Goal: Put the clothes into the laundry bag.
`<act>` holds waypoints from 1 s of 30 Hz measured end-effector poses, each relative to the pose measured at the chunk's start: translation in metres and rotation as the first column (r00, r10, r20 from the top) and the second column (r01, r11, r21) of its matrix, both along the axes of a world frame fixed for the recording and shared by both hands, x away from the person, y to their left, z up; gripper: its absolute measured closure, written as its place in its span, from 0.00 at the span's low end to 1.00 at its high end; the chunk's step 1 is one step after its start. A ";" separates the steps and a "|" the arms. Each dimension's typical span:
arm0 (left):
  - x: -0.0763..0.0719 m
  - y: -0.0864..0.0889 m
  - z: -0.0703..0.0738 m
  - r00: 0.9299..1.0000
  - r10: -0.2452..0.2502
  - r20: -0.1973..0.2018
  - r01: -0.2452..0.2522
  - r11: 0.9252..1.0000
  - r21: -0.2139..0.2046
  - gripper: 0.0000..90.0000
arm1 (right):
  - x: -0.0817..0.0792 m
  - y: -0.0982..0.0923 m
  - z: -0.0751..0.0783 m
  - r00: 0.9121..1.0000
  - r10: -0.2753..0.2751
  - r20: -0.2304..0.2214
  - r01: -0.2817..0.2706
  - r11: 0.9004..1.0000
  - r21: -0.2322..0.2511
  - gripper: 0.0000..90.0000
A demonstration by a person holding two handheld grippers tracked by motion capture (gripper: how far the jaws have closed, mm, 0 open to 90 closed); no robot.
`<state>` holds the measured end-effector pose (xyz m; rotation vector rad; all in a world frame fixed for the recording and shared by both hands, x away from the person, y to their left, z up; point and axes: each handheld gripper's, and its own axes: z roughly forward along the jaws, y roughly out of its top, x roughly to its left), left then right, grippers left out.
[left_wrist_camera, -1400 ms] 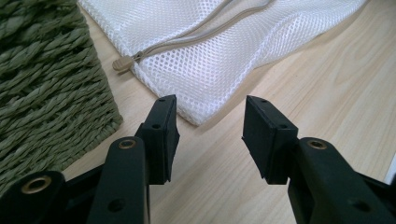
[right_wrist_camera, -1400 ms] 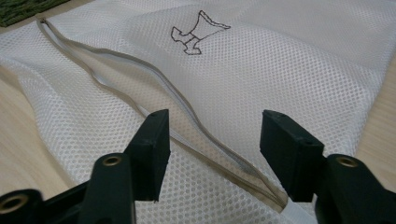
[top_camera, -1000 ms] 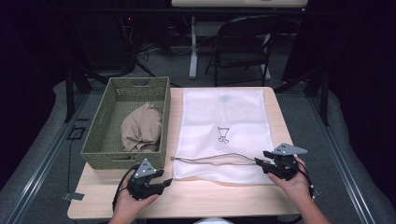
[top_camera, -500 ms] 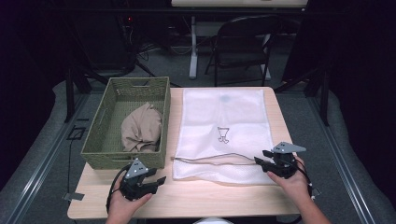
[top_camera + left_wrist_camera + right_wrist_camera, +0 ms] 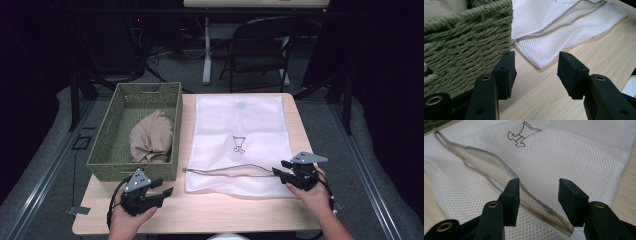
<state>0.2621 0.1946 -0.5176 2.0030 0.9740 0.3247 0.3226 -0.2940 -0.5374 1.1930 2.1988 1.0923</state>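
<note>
A white mesh bag (image 5: 242, 140) lies flat on the wooden table, its grey zipper (image 5: 230, 172) gaping along the near edge. My left gripper (image 5: 165, 187) hovers open just in front of the green woven basket (image 5: 107, 145), with nothing between its pads. In the left gripper view the gripper (image 5: 536, 70) points at the bag's near corner (image 5: 541, 57), next to the basket wall (image 5: 461, 50). My right gripper (image 5: 278, 168) rests at the bag's near right corner. In the right gripper view it is open (image 5: 537, 195), its jaws straddling the zipper (image 5: 486, 167) without pressing it.
A crumpled beige cloth (image 5: 151, 137) lies inside the basket. A small black outline drawing (image 5: 239, 145) marks the middle of the bag. A folding chair (image 5: 260, 47) and table legs stand on the floor beyond the far table edge. Bare wood (image 5: 225, 210) runs along the near edge.
My left gripper has shifted a little to the left and lifted slightly in front of the basket. The right gripper and the bag have stayed still.
</note>
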 end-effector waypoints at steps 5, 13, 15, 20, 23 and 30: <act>-0.002 0.001 0.012 1.000 0.001 0.008 -0.001 1.000 -0.007 0.54 | -0.001 0.001 0.000 1.000 -0.003 0.005 0.003 1.000 -0.001 0.58; 0.000 0.003 0.031 1.000 0.005 0.018 -0.005 1.000 -0.002 0.54 | -0.001 0.001 -0.001 1.000 -0.007 0.002 0.007 1.000 0.001 0.58; 0.002 0.003 0.035 1.000 0.009 0.024 -0.009 1.000 0.002 0.54 | -0.001 0.001 -0.001 1.000 -0.008 0.003 0.008 1.000 0.001 0.58; 0.006 0.004 0.043 1.000 0.018 0.018 -0.018 1.000 0.010 0.53 | -0.001 0.001 -0.001 1.000 -0.006 -0.001 0.006 1.000 -0.003 0.57; 0.010 0.003 0.050 0.999 0.026 0.023 -0.027 1.000 0.007 0.53 | -0.001 0.002 -0.001 1.000 -0.003 -0.003 0.003 1.000 0.000 0.58; 0.023 -0.012 0.059 0.999 0.019 0.026 -0.019 1.000 0.007 0.52 | -0.001 0.001 -0.002 1.000 -0.002 -0.006 0.002 1.000 -0.001 0.58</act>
